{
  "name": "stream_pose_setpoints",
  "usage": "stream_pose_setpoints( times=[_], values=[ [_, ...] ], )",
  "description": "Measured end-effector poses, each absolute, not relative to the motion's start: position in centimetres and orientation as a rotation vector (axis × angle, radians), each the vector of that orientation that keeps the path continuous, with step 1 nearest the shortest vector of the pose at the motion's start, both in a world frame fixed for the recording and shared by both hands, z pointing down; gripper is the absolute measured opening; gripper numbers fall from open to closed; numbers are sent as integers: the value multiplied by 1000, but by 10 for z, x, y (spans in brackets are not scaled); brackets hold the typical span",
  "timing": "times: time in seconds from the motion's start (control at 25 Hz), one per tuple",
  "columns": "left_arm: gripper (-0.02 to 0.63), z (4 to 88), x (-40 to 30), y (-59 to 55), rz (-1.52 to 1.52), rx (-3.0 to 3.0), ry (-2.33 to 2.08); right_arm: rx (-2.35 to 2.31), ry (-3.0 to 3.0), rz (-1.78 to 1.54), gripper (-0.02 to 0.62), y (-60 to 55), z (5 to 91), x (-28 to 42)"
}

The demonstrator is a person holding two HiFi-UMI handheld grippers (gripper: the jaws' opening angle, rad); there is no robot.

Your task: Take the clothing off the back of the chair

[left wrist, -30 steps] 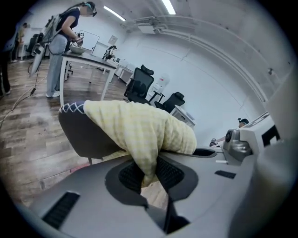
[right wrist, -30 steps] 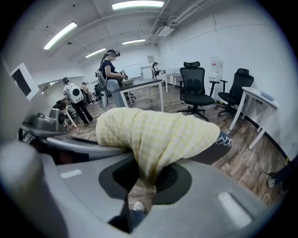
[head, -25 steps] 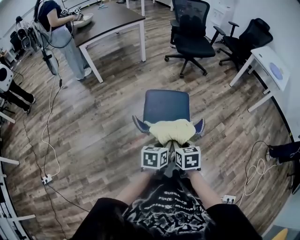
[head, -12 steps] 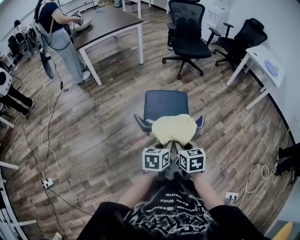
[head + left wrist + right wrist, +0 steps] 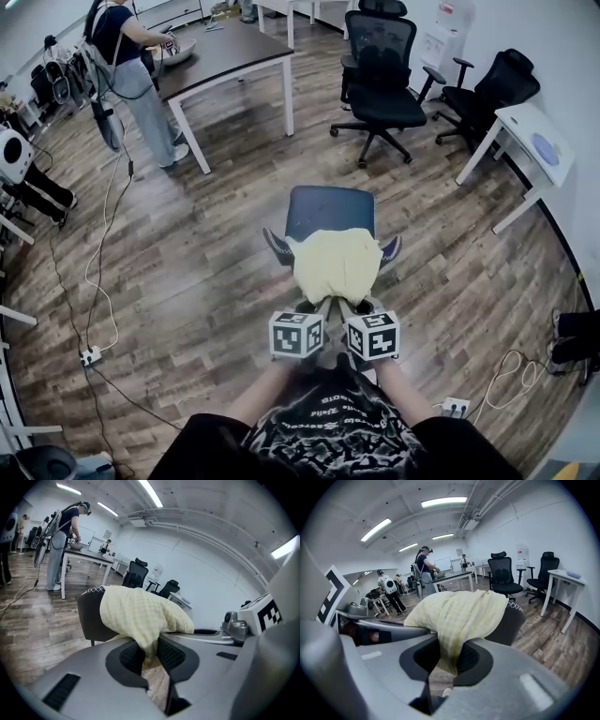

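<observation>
A pale yellow checked garment (image 5: 336, 264) lies draped over the back of a dark blue chair (image 5: 328, 212) just in front of me. My left gripper (image 5: 317, 307) is shut on the garment's near edge; the cloth (image 5: 140, 616) is pinched between its dark pads. My right gripper (image 5: 349, 307) stands close beside it, shut on the same edge, with the fabric (image 5: 459, 616) squeezed between its jaws. The chair back (image 5: 93, 616) shows dark under the cloth at the left, and the chair back (image 5: 511, 620) peeks out at the right. The cloth stretches from the chair back towards me.
A dark table (image 5: 220, 47) with a person (image 5: 131, 75) beside it stands far left. Black office chairs (image 5: 384, 80) and a white desk (image 5: 525, 141) stand at the back right. Cables (image 5: 98, 272) and a power strip (image 5: 90, 356) lie on the wooden floor at left.
Both grippers have drawn back towards me, holding the garment's edge. The yellow cloth has spread and stretched longer off the chair back.
</observation>
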State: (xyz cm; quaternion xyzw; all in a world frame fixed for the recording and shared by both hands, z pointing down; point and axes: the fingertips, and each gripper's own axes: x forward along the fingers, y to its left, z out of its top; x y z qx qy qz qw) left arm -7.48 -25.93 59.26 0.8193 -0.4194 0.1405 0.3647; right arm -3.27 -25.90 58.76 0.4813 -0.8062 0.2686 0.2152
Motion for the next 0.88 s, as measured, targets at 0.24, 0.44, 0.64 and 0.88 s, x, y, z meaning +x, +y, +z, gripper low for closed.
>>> stream_pose_setpoints(
  times=[0.24, 0.44, 0.64, 0.88],
  values=[
    [61, 592, -71, -215, 340, 2068, -1145, 1265, -2287, 749, 58, -213, 584, -30],
    [61, 580, -58, -175, 305, 2081, -1208, 1231, -2339, 699, 58, -174, 572, -18],
    [61, 573, -37, -139, 321, 2116, -1255, 1211, -2353, 695, 58, -133, 564, 3],
    [61, 563, -10, -96, 289, 2130, -1276, 1219, -2388, 659, 58, -92, 556, 31]
  ],
)
